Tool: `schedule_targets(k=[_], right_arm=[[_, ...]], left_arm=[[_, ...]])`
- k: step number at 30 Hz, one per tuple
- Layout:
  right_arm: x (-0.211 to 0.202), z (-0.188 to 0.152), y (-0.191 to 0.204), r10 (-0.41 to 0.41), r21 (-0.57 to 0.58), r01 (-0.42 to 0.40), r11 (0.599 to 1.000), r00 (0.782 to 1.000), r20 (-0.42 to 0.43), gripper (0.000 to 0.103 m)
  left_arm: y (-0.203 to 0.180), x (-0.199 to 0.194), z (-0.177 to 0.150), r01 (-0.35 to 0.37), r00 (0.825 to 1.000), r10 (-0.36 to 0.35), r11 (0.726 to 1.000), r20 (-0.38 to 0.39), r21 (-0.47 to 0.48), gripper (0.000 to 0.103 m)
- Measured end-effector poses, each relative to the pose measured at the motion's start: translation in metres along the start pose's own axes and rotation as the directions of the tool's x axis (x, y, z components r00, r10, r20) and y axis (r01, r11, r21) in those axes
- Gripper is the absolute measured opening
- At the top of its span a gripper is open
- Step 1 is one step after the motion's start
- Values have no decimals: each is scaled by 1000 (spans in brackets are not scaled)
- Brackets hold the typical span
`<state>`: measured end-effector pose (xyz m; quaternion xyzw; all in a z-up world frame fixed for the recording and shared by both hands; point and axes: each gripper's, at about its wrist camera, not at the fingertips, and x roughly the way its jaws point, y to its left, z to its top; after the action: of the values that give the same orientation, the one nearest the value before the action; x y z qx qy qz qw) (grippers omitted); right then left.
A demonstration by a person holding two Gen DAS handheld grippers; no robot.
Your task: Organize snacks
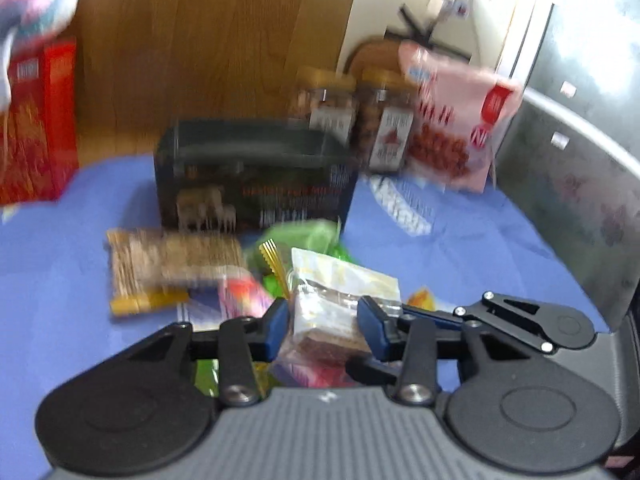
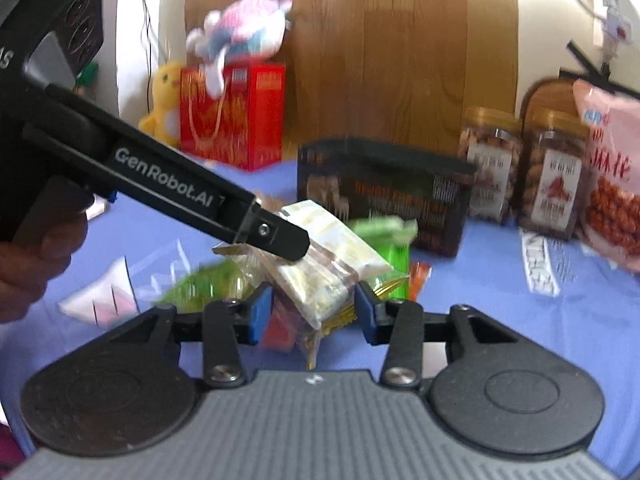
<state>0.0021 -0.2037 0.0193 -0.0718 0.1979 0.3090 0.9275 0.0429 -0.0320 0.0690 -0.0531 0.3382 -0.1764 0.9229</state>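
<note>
A clear packet with white-yellow print and a brown cake inside [image 1: 336, 304] lies on top of a pile of small snacks on the blue cloth [image 1: 460, 248]. My left gripper [image 1: 324, 328] is shut on it, a blue pad against each side. From the right wrist view the same packet [image 2: 320, 264] sits between the pads of my right gripper [image 2: 312, 312]. There the right pad touches it and the left pad stands a little off, so that gripper is open. One of the left gripper's fingers [image 2: 288, 240] rests on the packet's top. A right gripper finger [image 1: 424, 314] shows beside the packet.
Behind the pile stand a dark box [image 1: 256, 176], two nut jars [image 1: 384, 120] and a pink snack bag [image 1: 452, 120]. A red gift box [image 1: 36, 120] stands far left, with plush toys [image 2: 240, 32] above it. A biscuit packet [image 1: 168, 264] and green wrappers [image 1: 296, 236] lie nearby.
</note>
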Motion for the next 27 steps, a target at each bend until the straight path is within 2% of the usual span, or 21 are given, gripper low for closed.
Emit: schedule_targets(k=[3, 7, 10, 13, 17, 20, 25, 27], right_arm=[[-3, 21, -5, -22, -22, 24, 999, 996, 88, 47], [19, 55, -19, -65, -64, 76, 995, 986, 156, 47], [50, 77, -40, -78, -43, 86, 995, 985, 151, 47], [79, 90, -53, -98, -41, 104, 994, 987, 124, 47], [111, 96, -61, -130, -77, 136, 988, 988, 79, 48], [126, 98, -67, -199, -75, 203, 976, 978, 65, 49], [101, 95, -67, -176, -10, 177, 984, 980, 91, 49], [85, 90, -63, -138, 14, 137, 990, 987, 88, 49]], left_arm=[[-1, -10, 24, 0, 996, -3, 1000, 86, 27, 39], [7, 4, 67, -25, 984, 18, 999, 176, 39, 39], [17, 30, 96, -56, 977, 54, 998, 207, 4, 38], [29, 57, 111, -72, 972, 80, 996, 219, -45, 38], [47, 88, 117, -83, 974, 103, 991, 202, -105, 38], [54, 102, 115, -107, 978, 128, 986, 166, -131, 42], [56, 79, 100, -80, 976, 101, 990, 193, -113, 43], [61, 61, 89, -53, 979, 73, 993, 191, -108, 43]])
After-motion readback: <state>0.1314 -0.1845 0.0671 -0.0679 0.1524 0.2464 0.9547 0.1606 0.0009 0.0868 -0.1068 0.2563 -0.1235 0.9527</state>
